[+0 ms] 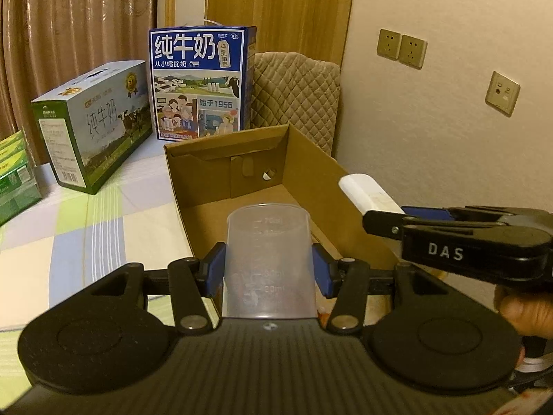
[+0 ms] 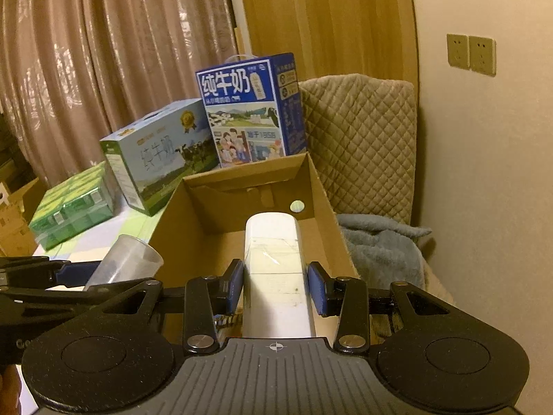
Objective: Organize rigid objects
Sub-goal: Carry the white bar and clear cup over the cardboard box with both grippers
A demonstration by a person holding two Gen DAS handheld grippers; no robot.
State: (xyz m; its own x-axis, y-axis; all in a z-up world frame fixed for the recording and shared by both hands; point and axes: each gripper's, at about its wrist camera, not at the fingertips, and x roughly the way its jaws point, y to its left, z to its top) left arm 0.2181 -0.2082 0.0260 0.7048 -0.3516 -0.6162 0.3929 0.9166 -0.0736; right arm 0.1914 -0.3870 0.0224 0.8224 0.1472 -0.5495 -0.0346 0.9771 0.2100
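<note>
So you've got both hands loaded right now. Your left gripper [image 1: 269, 266] has its jaws pinching the clear measuring cup [image 1: 269, 259] around its middle, mouth pointing forward at 12 o'clock, hanging over the near end of the open cardboard box [image 1: 321, 173]. Your right gripper [image 2: 274, 287] has its jaws clamped on the white bottle [image 2: 274, 269], which also points at 12 o'clock, straight into the box [image 2: 321, 186].

My read: the step in hand is dropping both into that box. The floor of it looks mostly bare from here, so you've got room. I'd go one at a time, since the two grippers sit close side by side and could bump. Lower the cup toward the floor before you let go, because light plastic like that will probably bounce or roll. Lay the bottle along the wall at 3 o'clock so it can't wander.

Mind the blue milk carton [image 1: 202, 83] standing just behind the far wall, at 11 o'clock in the left view.
</note>
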